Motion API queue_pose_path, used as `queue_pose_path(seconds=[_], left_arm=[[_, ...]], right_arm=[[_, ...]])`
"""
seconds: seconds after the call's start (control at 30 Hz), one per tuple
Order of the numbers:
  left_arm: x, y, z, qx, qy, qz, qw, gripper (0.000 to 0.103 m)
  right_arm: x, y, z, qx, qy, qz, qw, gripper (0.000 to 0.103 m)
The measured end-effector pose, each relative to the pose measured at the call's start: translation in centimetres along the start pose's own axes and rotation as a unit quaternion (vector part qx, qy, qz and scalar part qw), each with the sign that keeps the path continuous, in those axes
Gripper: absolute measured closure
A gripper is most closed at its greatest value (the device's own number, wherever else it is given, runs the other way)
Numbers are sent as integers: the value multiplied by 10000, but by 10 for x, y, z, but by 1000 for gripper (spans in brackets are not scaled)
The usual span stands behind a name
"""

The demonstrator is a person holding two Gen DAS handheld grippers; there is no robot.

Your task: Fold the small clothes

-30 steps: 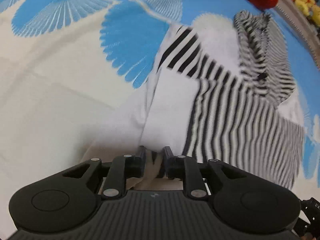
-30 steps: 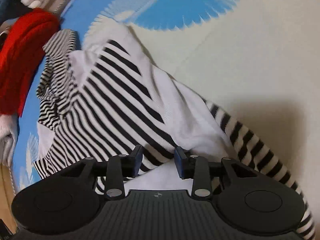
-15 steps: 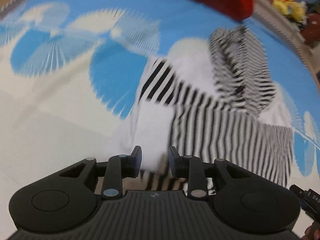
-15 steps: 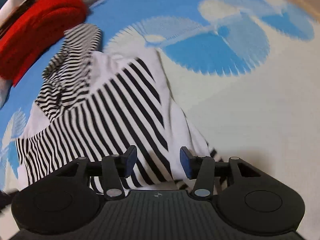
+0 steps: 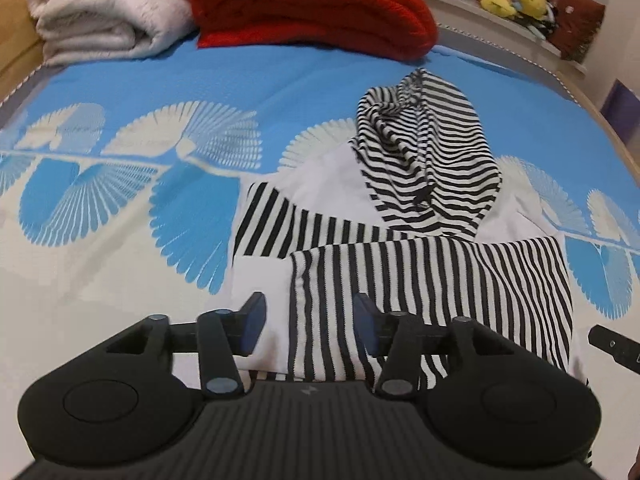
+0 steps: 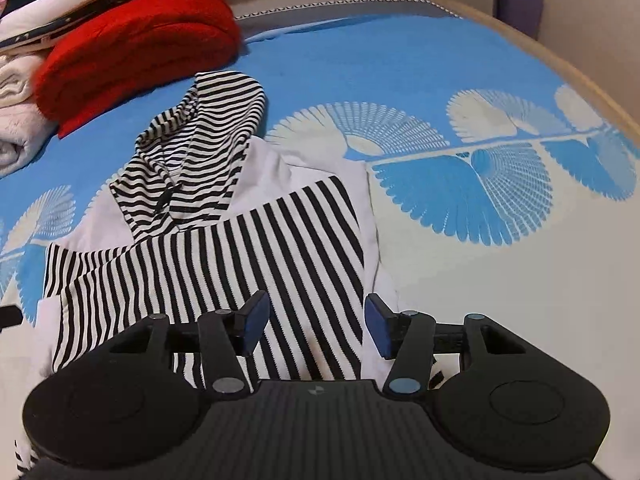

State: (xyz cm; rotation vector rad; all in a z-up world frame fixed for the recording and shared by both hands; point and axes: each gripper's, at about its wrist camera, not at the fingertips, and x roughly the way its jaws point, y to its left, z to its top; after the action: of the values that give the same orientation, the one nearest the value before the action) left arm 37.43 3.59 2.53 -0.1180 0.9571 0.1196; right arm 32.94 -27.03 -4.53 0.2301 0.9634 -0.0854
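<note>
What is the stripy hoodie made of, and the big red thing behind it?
Striped hoodie: looks like soft, matte knit cotton jersey; it creases and drapes limply. Red blanket: seems a thick, chunky knit, maybe wool or acrylic; ribbed texture, fuzzy edge.

Both wrist cameras look forward and down along their fingers, close above the bed. Each view shares the striped hoodie point(image 5: 400, 240) point(image 6: 224, 232) and the far red blanket point(image 5: 312, 4) point(image 6: 136, 40).

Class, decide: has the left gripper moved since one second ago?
Yes. The left gripper has backed away from the black-and-white striped hoodie, jaws now open; the red folded blanket shows more fully.
</note>
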Motion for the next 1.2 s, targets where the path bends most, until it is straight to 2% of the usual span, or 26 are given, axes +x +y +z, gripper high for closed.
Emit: queue_pose_path(seconds=[0.13,0.37,0.63,0.9,1.0,1.1,1.17,1.2], left_arm=[[-3,-6,-2,151,-171,-38,9997,44],[-20,-14,0,374,-810,71,9960,28],[-24,-16,3,314,-995,-29,9945,27],[-25,-21,4,300,-985,-199,9945,28],[-26,-22,3,341,-1051,-186,9937,31],[-26,-17,5,294,-1125,-135,9931,42],[-25,-12,8,298,-1180,-80,9925,56],[-24,-11,9,314,-1199,-24,9923,56]], right_arm=[[-4,6,-1,-140,-6,4,9999,47],[-12,12,0,-387,-115,-34,9992,47],[-13,7,0,-406,-128,-96,9990,46],[-13,5,0,-401,-132,-97,9991,46],[-14,2,0,-380,-118,-91,9992,46],[-18,-2,2,-313,-143,-65,9994,46],[-23,-4,6,-263,-219,-33,9994,46],[-26,-5,8,-251,-259,-32,9993,46]])
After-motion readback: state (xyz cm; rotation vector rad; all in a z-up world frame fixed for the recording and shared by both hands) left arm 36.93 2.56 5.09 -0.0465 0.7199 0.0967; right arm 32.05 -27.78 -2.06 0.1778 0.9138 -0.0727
